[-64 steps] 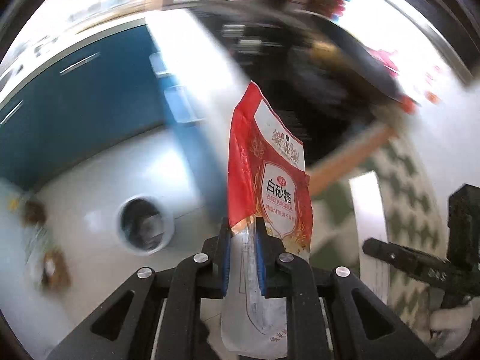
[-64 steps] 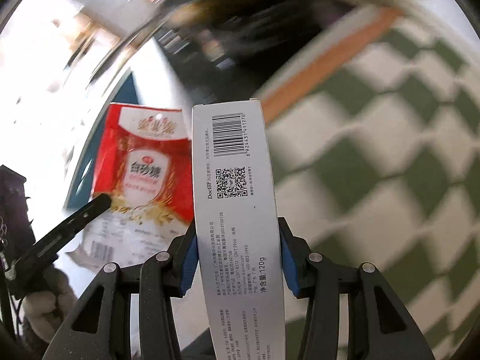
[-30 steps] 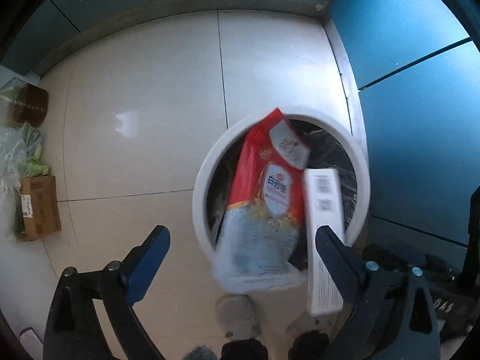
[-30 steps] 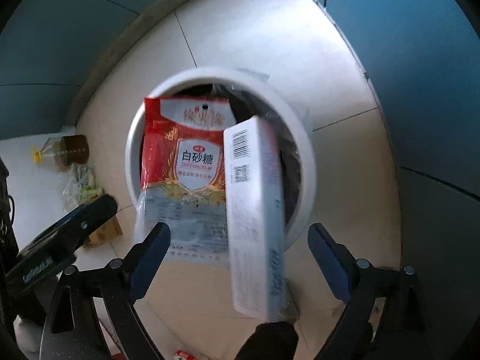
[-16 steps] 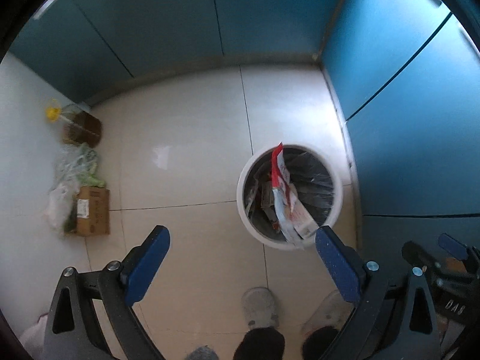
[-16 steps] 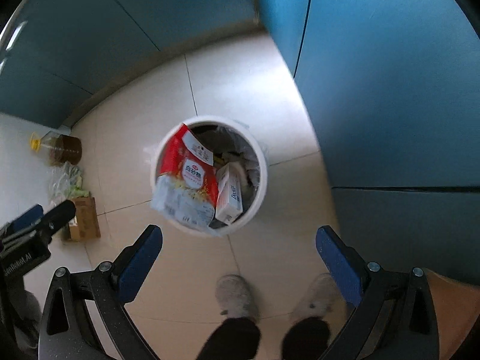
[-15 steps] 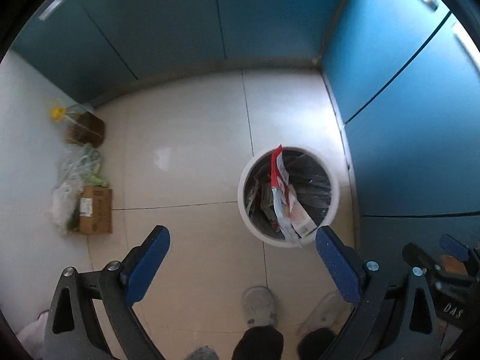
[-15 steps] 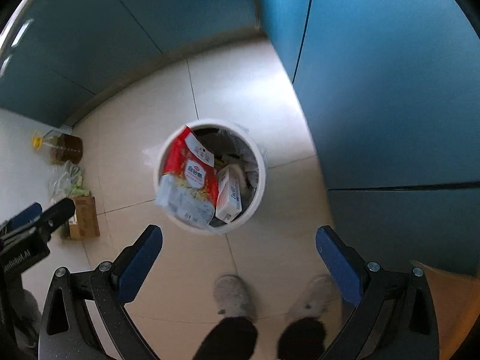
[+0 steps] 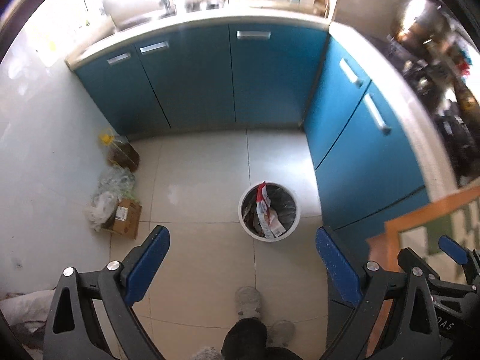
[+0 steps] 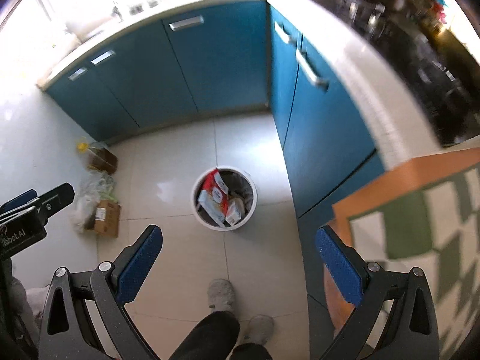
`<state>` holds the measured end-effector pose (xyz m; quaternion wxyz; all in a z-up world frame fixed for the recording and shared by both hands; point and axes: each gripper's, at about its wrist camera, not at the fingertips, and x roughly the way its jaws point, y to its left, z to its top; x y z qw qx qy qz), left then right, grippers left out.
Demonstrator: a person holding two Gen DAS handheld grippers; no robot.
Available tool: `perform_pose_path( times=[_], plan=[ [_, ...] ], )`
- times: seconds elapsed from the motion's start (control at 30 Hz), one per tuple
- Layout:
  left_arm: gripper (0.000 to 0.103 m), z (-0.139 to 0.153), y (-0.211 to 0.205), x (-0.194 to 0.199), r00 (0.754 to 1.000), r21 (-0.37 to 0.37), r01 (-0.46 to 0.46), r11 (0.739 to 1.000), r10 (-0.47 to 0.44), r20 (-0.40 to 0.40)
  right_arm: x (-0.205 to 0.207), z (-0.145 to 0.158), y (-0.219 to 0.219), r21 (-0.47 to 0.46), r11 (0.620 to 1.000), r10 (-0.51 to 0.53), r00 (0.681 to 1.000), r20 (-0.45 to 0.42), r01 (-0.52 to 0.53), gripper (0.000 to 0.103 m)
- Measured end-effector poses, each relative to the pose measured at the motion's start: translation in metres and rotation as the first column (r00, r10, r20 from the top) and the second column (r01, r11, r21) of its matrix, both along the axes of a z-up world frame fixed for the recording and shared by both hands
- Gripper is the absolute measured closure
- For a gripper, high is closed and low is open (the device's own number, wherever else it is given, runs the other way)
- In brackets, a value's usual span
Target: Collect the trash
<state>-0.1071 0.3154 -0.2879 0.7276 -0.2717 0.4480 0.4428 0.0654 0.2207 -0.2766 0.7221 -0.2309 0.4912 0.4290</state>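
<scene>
The white trash bin [image 9: 269, 211] stands on the pale tiled floor [image 9: 204, 174], well below and ahead of both claws, close to the foot of the blue cabinets [image 9: 192, 78] that run round the corner behind and beside it. In the right wrist view the bin [image 10: 224, 198] sits between the two blue pads of the right claw [image 10: 238, 267], far beneath them. Inside the bin, a red and white sugar bag [image 10: 213, 195] leans against the rim on the side away from the near cabinets, and a small white box [image 10: 234, 213] lies just beside it, both on top of the dark liner and other rubbish too small to make out. The left claw [image 9: 243, 270] is spread wide and holds nothing; the right claw is likewise spread wide with nothing between its pads. Away from the bin, against the wall, stand a brown cardboard box [image 9: 123, 222], a heap of clear plastic bags [image 9: 111, 192] touching it, and an oil bottle with a yellow cap [image 9: 120, 153] further toward the cabinets. The person's grey shoes [image 10: 222, 295] are on the tiles near the bin. A green and white checked worktop [image 10: 420, 234] with an orange edge shows beside the cabinets.
</scene>
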Motion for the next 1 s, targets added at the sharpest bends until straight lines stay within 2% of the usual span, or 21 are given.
perform_pose_path(
  times=[0.13, 0.23, 0.43, 0.53, 0.7, 1.0],
  plan=[
    [0.003, 0.043, -0.035, -0.015, 0.999, 0.027, -0.018, 0.999, 0.017, 0.033, -0.017, 0.063, -0.04, 0.074, 0.997, 0.035, 0.999, 0.0, -0.035, 0.0],
    [0.003, 0.076, -0.063, -0.031, 0.996, 0.006, -0.033, 0.999, 0.032, 0.083, -0.031, 0.11, -0.071, 0.13, 0.989, 0.074, 0.997, -0.005, -0.073, 0.0],
    [0.003, 0.118, -0.102, -0.053, 0.987, -0.03, -0.012, 0.999, 0.016, 0.163, -0.053, 0.172, -0.112, 0.198, 0.973, 0.129, 0.991, -0.023, -0.122, 0.0],
    [0.003, 0.135, -0.116, -0.064, 0.98, -0.051, 0.002, 0.999, 0.008, 0.201, -0.064, 0.192, -0.125, 0.219, 0.966, 0.148, 0.988, -0.039, -0.136, 0.0],
    [0.003, 0.157, -0.131, -0.078, 0.974, -0.034, 0.027, 0.999, -0.018, 0.226, -0.079, 0.212, -0.137, 0.229, 0.962, 0.169, 0.984, -0.065, -0.15, 0.0],
    [0.003, 0.167, -0.144, -0.095, 0.966, -0.01, 0.025, 1.0, -0.022, 0.259, -0.096, 0.224, -0.152, 0.237, 0.956, 0.2, 0.976, -0.089, -0.175, 0.0]
  ],
)
